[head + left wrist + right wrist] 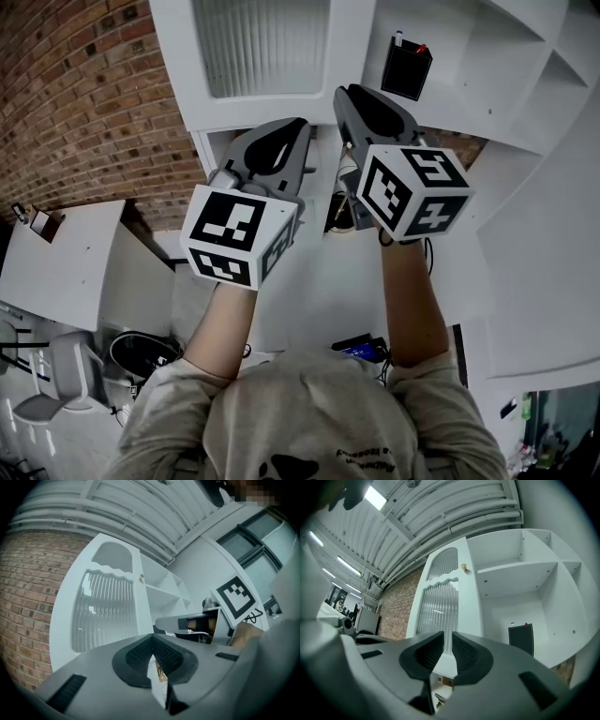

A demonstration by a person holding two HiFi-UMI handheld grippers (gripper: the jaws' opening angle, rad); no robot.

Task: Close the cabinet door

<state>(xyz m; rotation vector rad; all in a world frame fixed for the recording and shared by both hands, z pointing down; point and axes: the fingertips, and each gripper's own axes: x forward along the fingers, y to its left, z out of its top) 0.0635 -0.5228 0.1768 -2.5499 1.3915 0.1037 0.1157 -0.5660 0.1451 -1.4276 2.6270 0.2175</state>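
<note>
We hold the grey left gripper [151, 641] pressed shut and the grey right gripper [447, 637] slightly parted, empty, near the white ribbed-glass cabinet door [265, 47] hanging open at twelve o'clock; a glancing push may slip off its smooth frame or slam it.

head view looks steeply down; both gripper views share the cabinet door [438, 604], seemingly near.

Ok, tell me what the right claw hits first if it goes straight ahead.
Most likely the open cabinet door: the right claw lines up with its ribbed panel, though depth is unclear.
</note>
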